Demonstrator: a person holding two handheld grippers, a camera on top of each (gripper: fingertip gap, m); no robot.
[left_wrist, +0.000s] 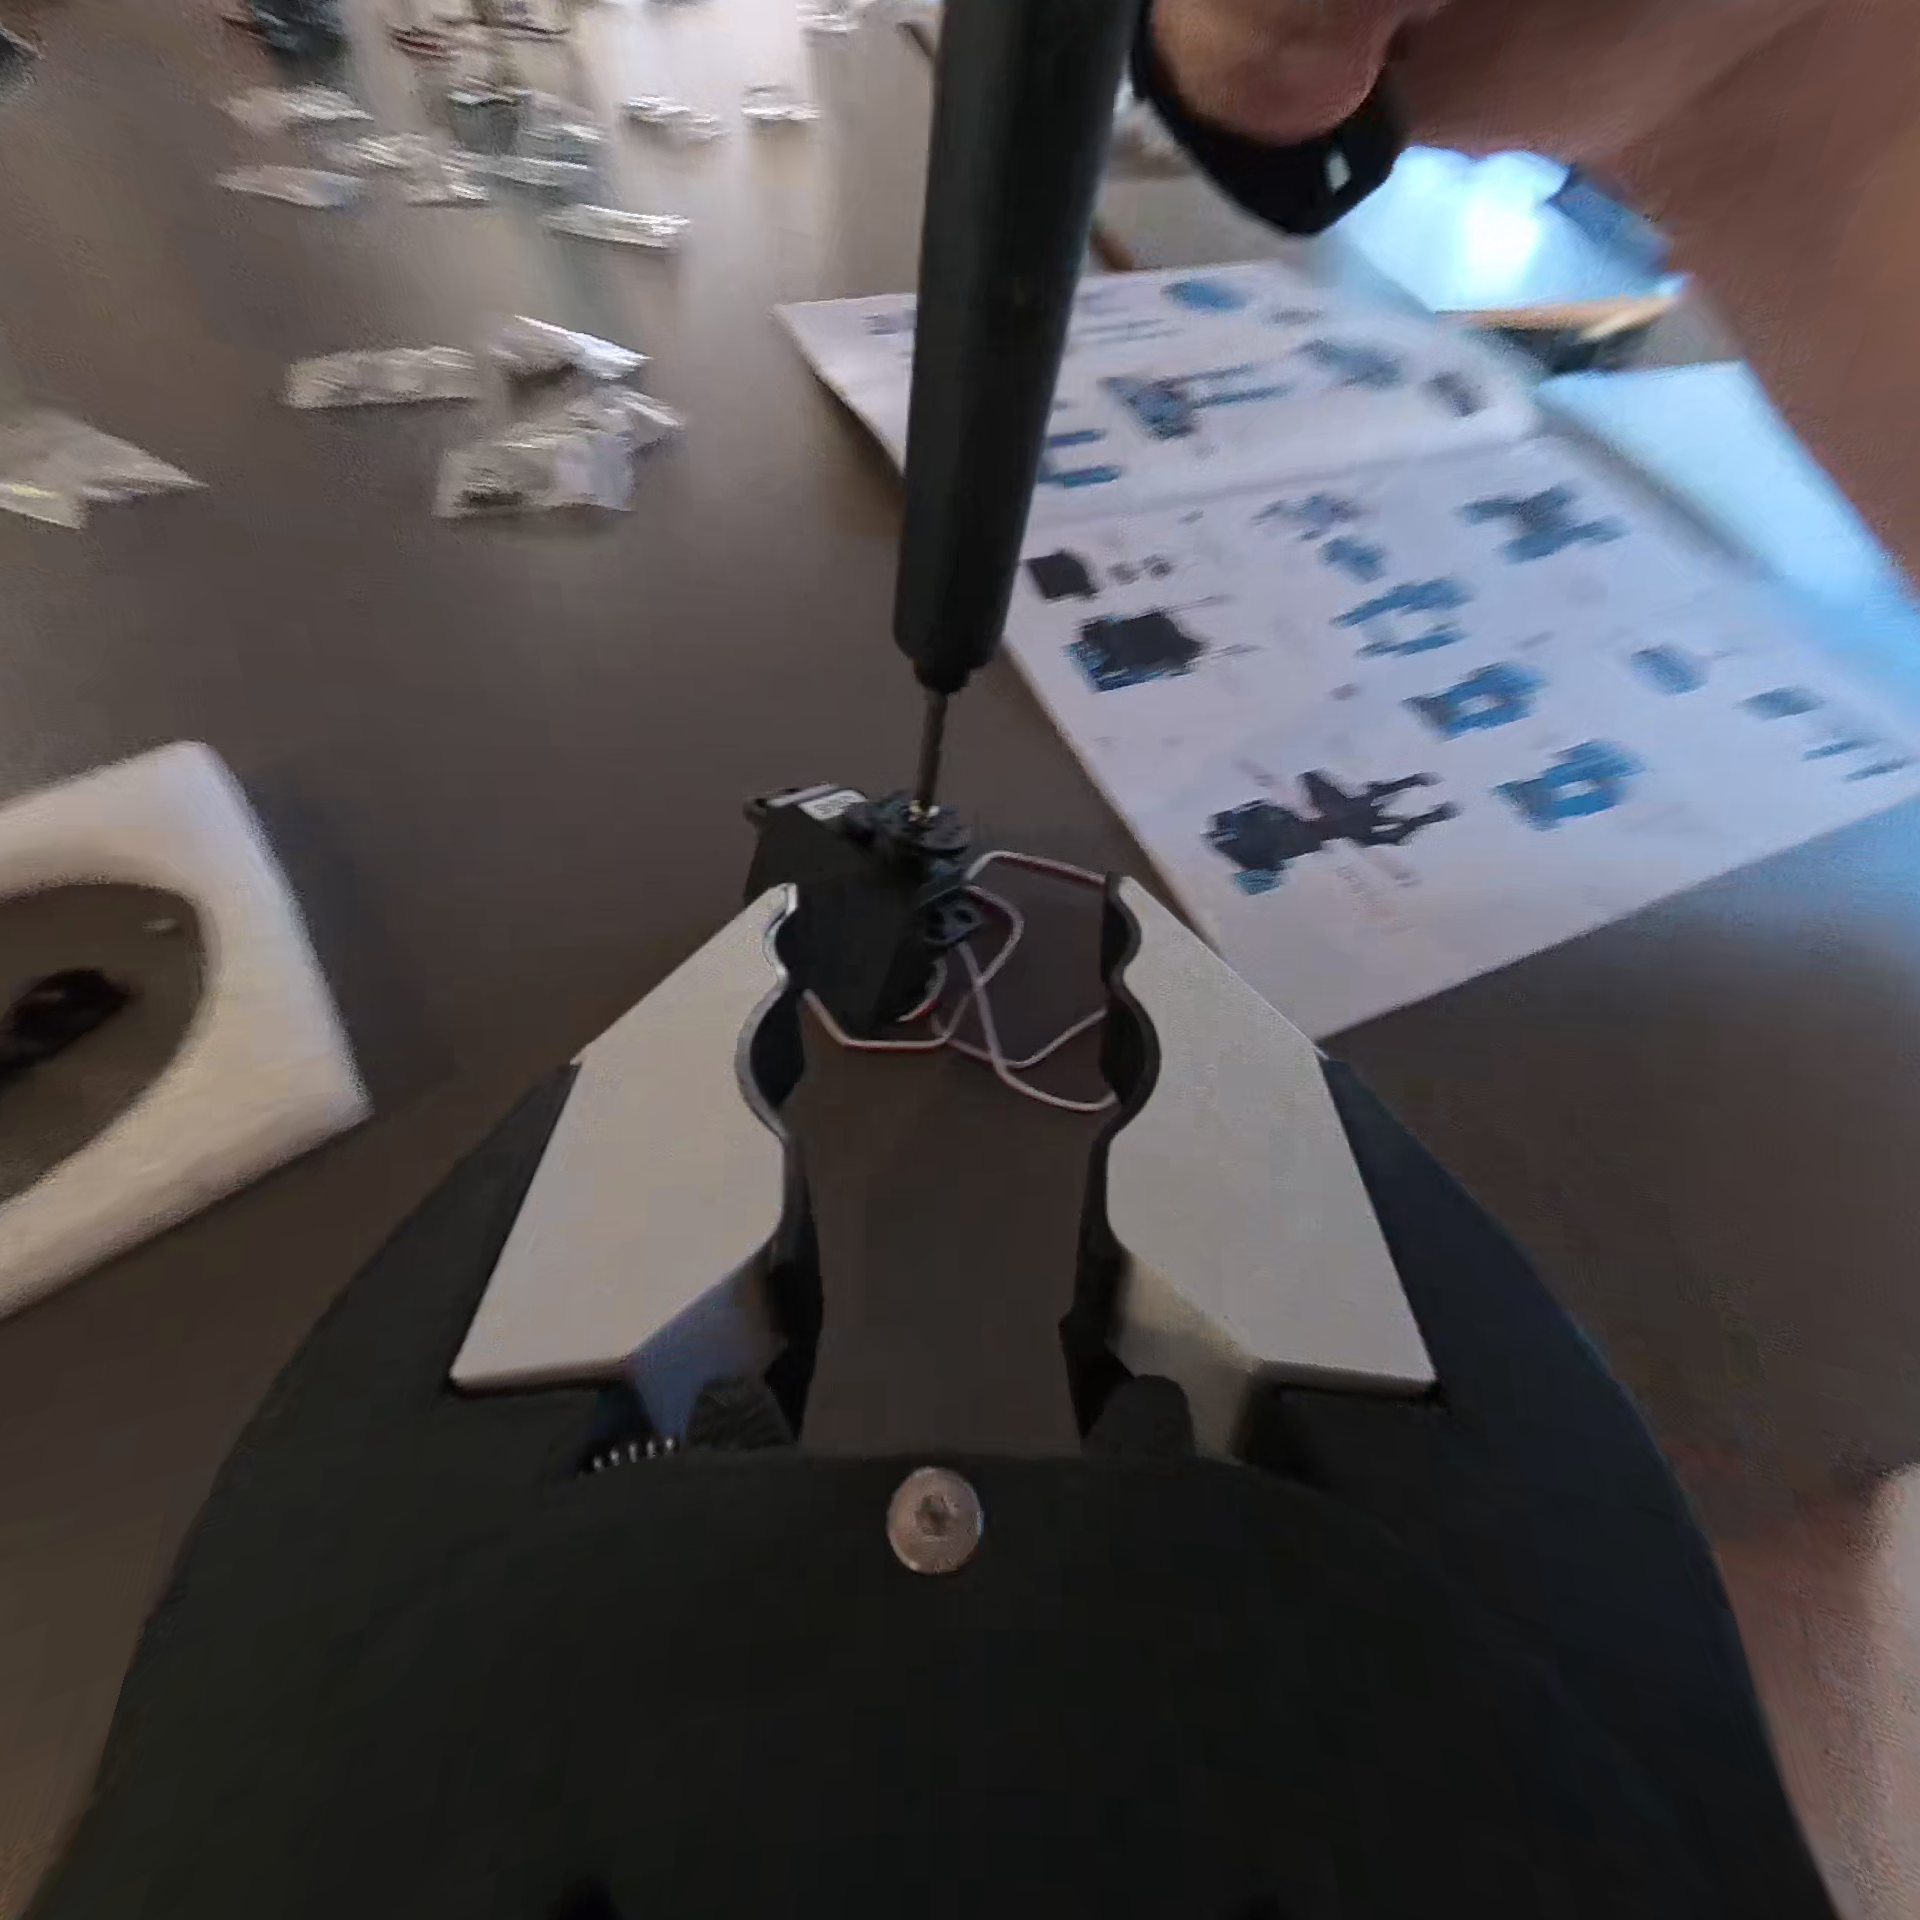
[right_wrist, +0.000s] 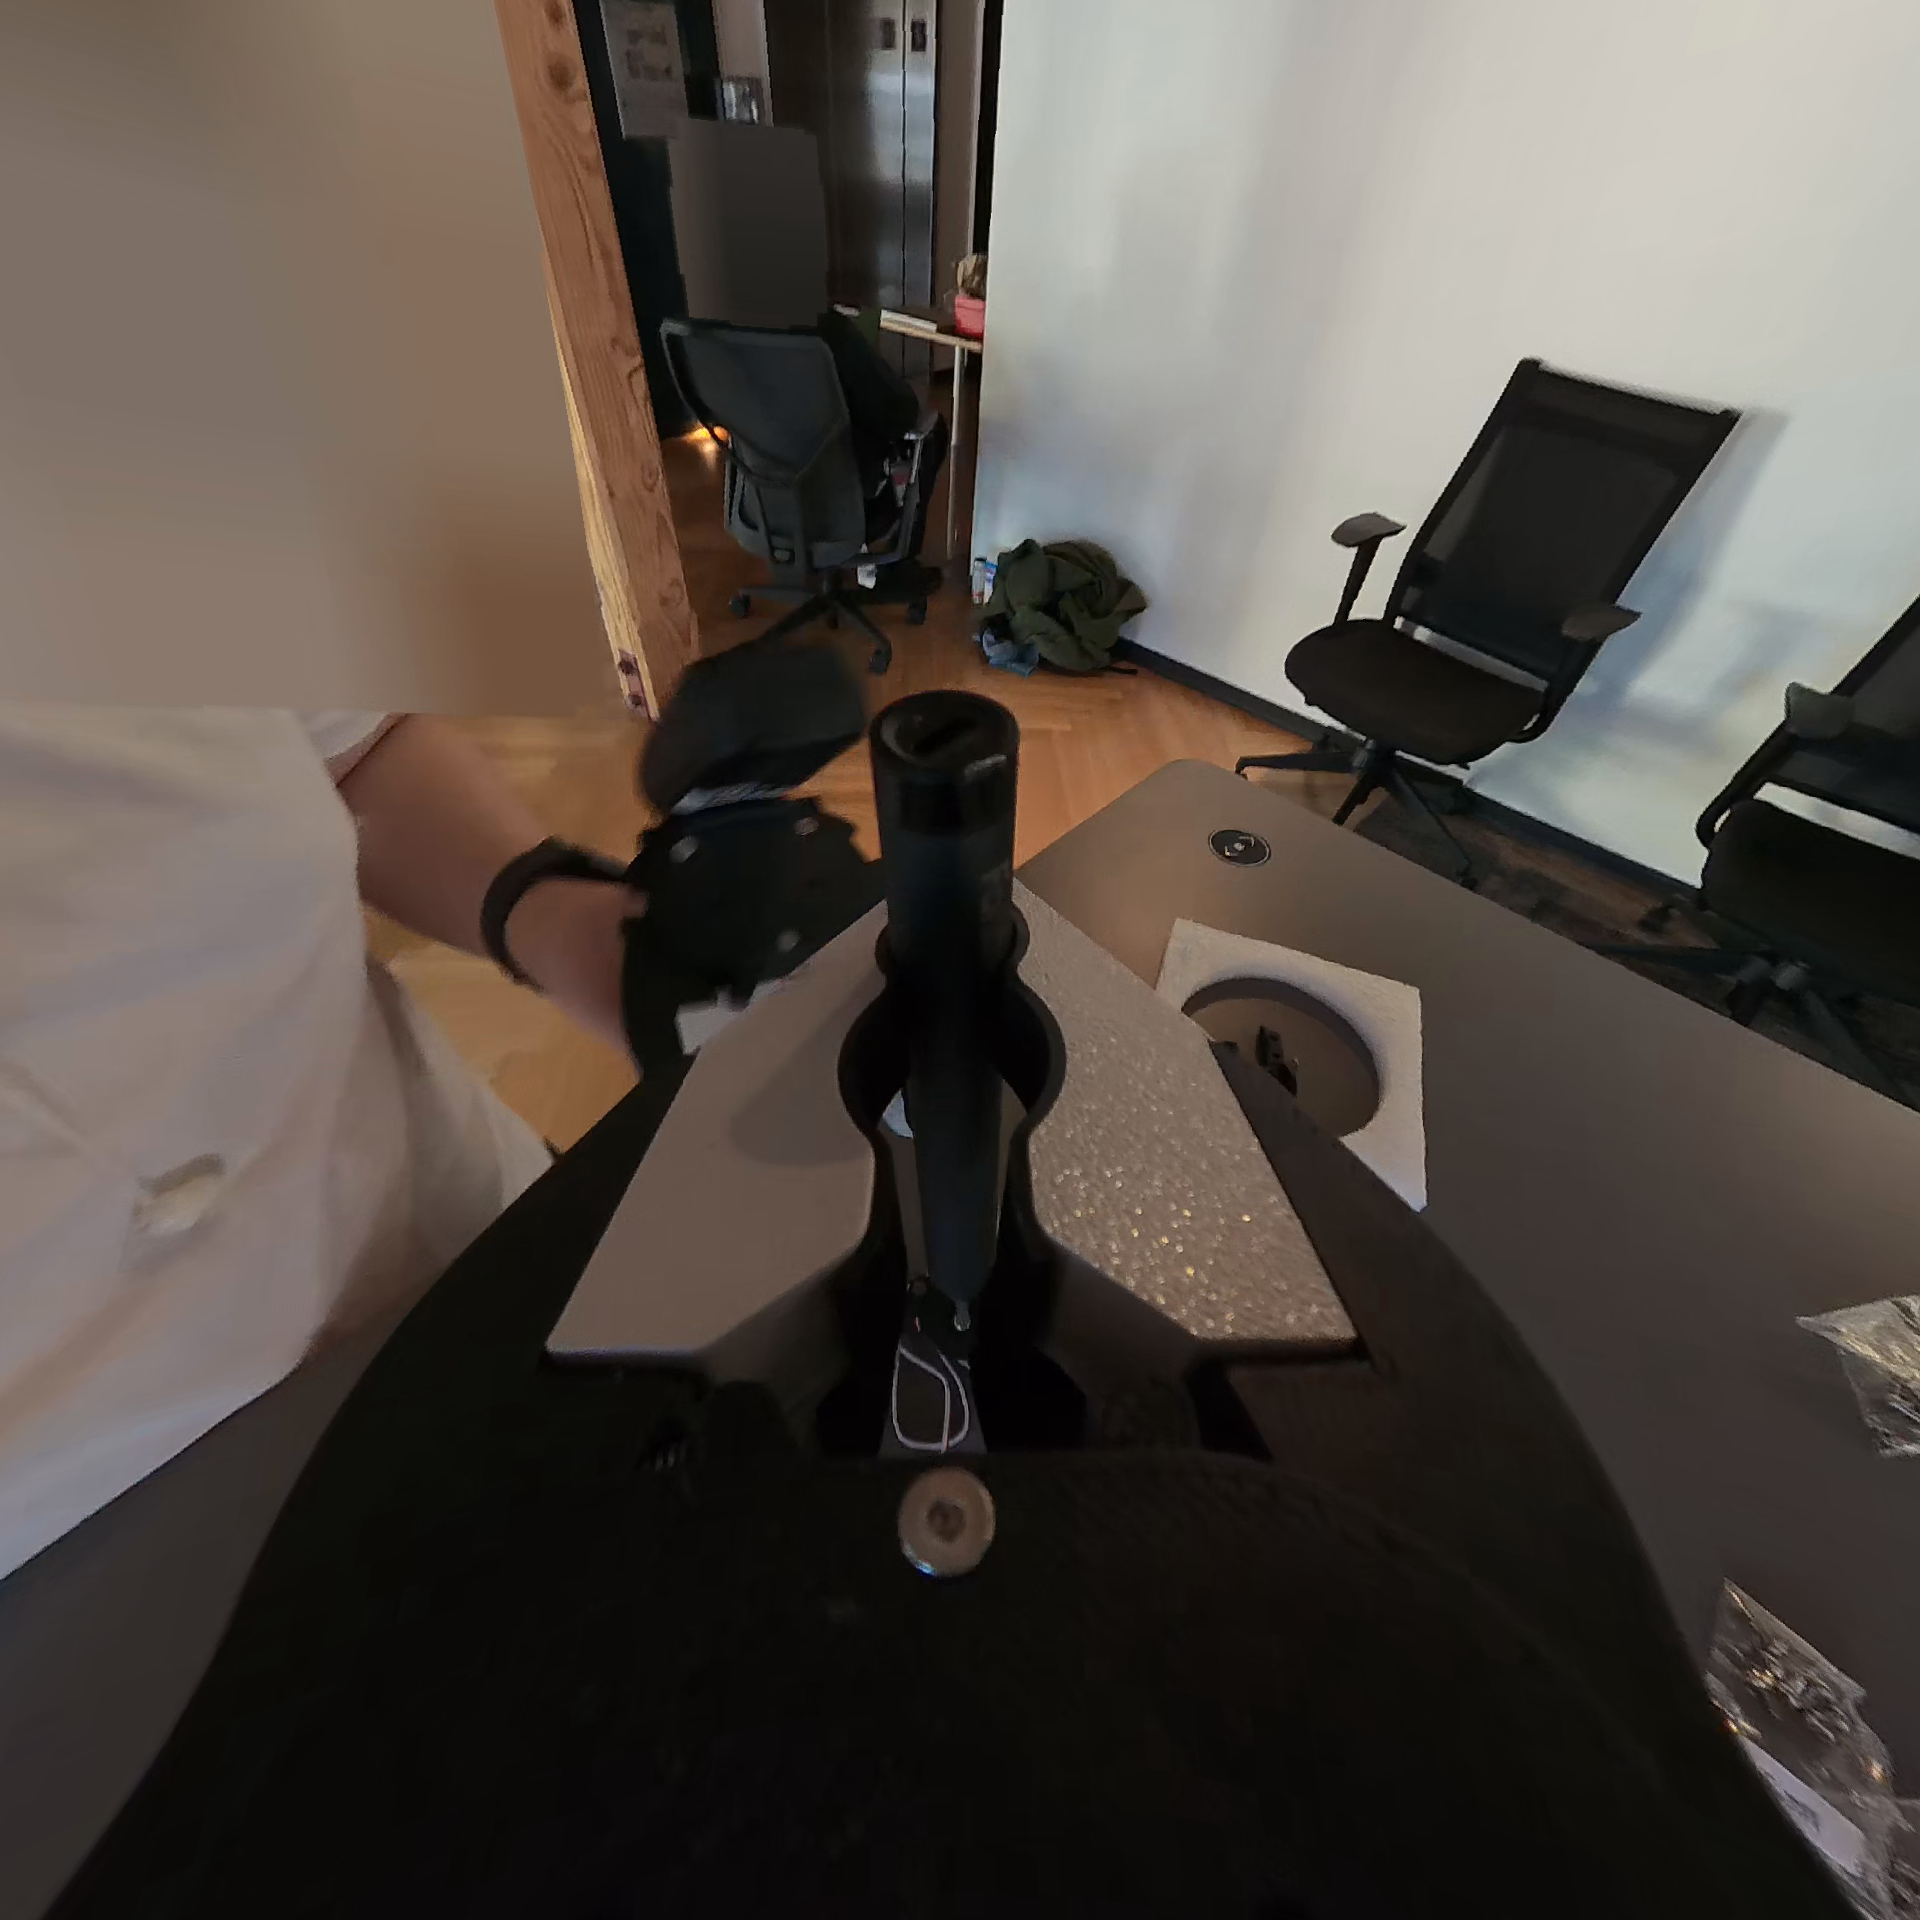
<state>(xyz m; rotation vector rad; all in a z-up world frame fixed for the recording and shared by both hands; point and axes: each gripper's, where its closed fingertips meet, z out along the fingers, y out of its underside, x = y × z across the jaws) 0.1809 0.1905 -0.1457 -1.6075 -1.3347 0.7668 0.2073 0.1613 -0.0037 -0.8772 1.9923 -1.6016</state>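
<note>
While our left tool (left_wrist: 945, 935) stands spread around the small black servo (left_wrist: 842, 914) on the bench (left_wrist: 520, 779), only its left finger touching, our right tool (right_wrist: 951, 997) clenches the upright screwdriver (right_wrist: 951, 935), bit down on the servo's top.

Desk (left_wrist: 520, 727): dark, matte top. Small clear plastic bags (left_wrist: 540, 457), scattered across the far side, contents blurred. White foam block (left_wrist: 270, 935) with round cut-out, at the left edge. Printed sheet (left_wrist: 1455, 623), blue and black diagrams, to the right. Two black mesh office chairs (right_wrist: 1496, 582) by the white wall; olive cloth heap (right_wrist: 1060, 603) on the wood floor.
</note>
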